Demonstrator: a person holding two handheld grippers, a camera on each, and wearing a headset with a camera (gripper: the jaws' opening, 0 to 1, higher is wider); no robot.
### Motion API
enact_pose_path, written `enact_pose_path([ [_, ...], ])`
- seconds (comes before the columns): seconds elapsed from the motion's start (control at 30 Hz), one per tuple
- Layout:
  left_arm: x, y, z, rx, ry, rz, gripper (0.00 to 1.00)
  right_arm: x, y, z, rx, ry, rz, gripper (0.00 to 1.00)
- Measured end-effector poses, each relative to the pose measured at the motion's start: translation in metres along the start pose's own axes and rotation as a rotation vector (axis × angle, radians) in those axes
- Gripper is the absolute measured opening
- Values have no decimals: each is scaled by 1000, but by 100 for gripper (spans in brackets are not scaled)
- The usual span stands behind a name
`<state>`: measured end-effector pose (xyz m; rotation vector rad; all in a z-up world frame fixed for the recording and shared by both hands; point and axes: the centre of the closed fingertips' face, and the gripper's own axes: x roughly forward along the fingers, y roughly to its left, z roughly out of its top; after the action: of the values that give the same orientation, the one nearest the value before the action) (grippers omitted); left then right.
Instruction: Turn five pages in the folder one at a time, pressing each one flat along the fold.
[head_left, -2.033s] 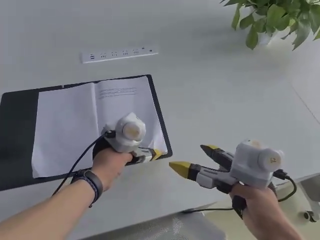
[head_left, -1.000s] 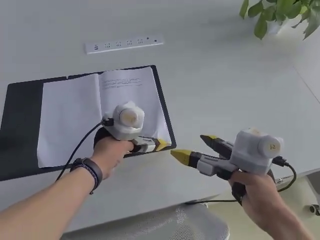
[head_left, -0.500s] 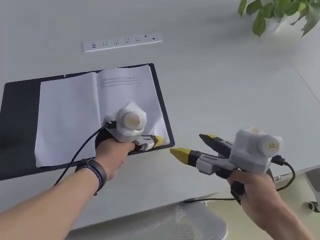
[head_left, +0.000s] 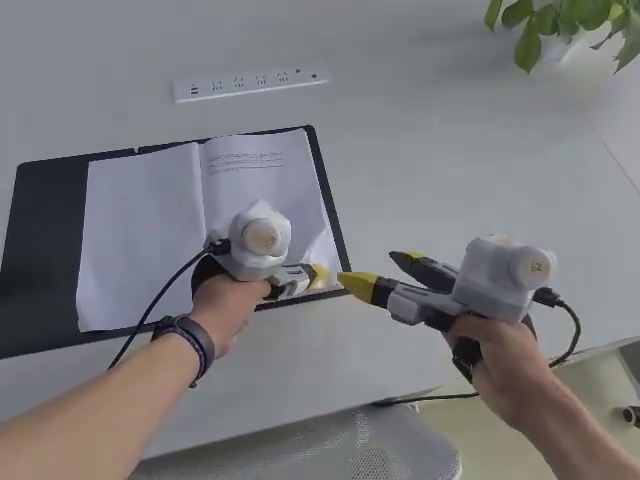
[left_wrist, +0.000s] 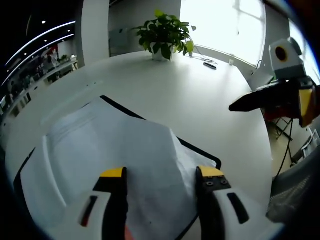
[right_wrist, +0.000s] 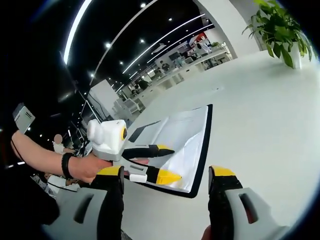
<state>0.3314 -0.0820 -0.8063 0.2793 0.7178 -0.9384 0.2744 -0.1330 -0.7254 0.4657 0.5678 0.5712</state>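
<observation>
Head view high, facing down; gripper views low, close; all three share folder (head_left: 150, 225).

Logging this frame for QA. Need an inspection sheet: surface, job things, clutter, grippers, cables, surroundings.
Surface: white table, no spills seen.
Job's things: black folder lies open; white pages lie flat.
Clutter: power strip beyond the folder.
Grippers: left gripper open, over the pages' near right corner; right gripper open, in the air beside the folder, holding nothing.
Cables: black cable from the left gripper; second cable from the right gripper.
Surroundings: potted plant at the far right.
</observation>
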Motion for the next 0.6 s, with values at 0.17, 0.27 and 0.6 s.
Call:
enact_pose_path([
  [0.17, 0, 0, 0, 0, 2, 0, 55, 24, -2, 1, -2, 29, 35, 63],
  [0.27, 0, 0, 0, 2, 4, -1, 56, 35, -4, 2, 9, 41, 42, 61],
  [0.6, 1, 0, 0, 4, 6, 0, 56, 66, -12, 3, 91, 45, 76, 50],
])
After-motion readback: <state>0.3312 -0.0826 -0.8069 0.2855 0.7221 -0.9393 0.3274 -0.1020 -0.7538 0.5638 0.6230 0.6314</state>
